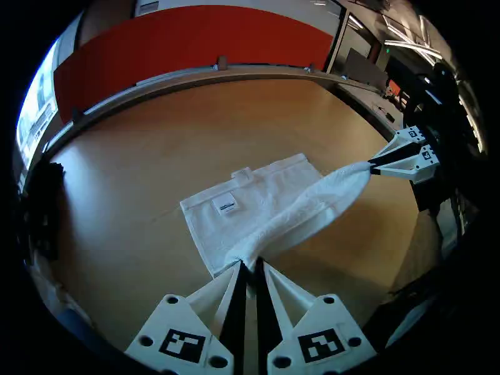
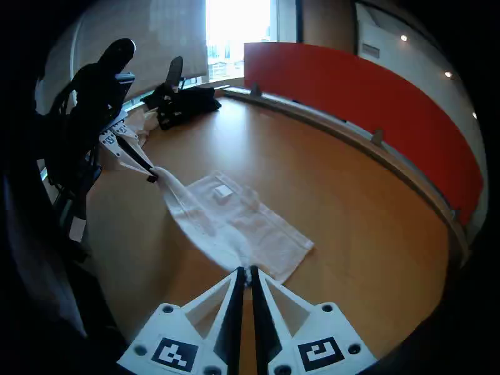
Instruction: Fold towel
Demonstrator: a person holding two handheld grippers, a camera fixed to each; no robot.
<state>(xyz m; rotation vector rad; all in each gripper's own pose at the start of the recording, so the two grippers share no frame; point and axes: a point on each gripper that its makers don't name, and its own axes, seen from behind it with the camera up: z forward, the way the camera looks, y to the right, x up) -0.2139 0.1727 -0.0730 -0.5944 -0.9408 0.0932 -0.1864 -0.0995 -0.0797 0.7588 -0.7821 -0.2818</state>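
Wooden surface (image 1: 137, 144); white towel (image 1: 262, 194) soft, light, droopy. Left gripper (image 1: 250, 265) jaws pinch corner at 6 o'clock, right gripper (image 1: 374, 164) jaws pinch corner at 3 o'clock.

Count: 1 towel (image 1: 262, 206); 1 left claw (image 1: 250, 264) plus 1 right claw (image 2: 245, 270), total 2; 1 surface (image 1: 137, 162); 1 red partition (image 1: 187, 44).

both gripper views: low, near, facing each other | shared: towel (image 1: 250, 206), table (image 1: 156, 144)

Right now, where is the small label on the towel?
In the left gripper view, the label lies on the flat towel, left of its lifted edge.
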